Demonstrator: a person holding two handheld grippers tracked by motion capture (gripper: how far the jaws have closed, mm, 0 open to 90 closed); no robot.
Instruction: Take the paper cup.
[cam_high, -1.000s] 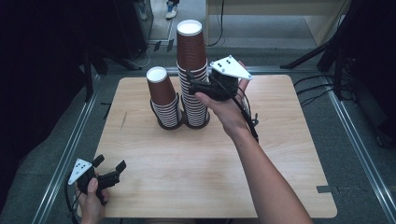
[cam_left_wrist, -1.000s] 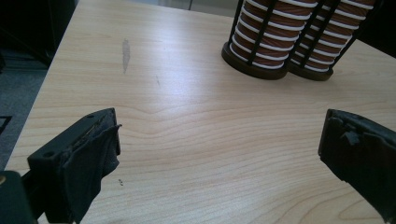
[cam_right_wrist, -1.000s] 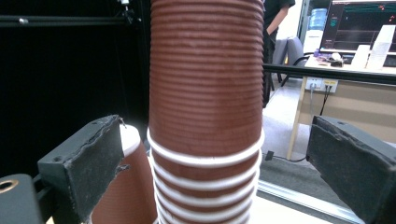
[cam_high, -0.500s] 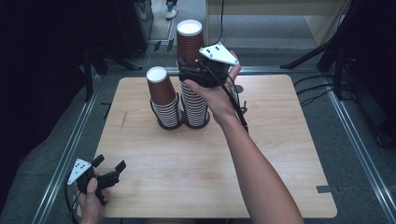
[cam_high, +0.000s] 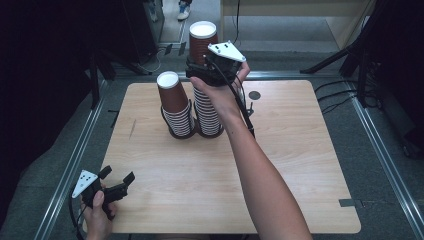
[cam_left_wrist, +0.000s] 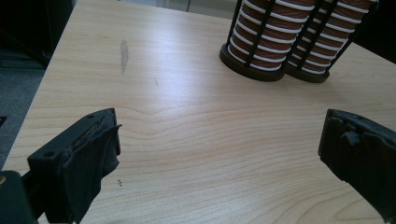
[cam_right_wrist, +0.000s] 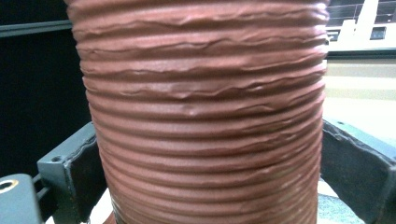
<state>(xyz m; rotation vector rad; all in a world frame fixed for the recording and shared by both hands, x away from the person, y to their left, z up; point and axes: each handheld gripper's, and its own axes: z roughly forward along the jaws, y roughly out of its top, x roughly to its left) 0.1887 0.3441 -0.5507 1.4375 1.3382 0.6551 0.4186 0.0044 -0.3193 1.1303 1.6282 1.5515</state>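
Observation:
Two stacks of ribbed brown paper cups stand in black wire holders at the back middle of the wooden table (cam_high: 300, 150). The shorter stack (cam_high: 173, 100) is on the left, the taller stack (cam_high: 209, 112) on the right. My right gripper (cam_high: 196, 70) is up at the top cup (cam_high: 202, 42) of the taller stack. In the right gripper view that cup (cam_right_wrist: 205, 93) sits between the spread jaws of the right gripper (cam_right_wrist: 208, 163), which is open. My left gripper (cam_high: 118, 176) rests open and empty at the near left corner. In the left gripper view, bare wood lies between the jaws of the left gripper (cam_left_wrist: 219, 144).
The holder bases (cam_left_wrist: 271, 70) stand side by side, touching. A small dark round mark (cam_high: 254, 95) lies on the table right of the stacks. Metal rails (cam_high: 75, 165) run along the table's sides, and dark stands and cables surround it.
My right gripper has risen along the taller stack, from about mid-height to the top cup. The stacks and the left gripper have stayed put.

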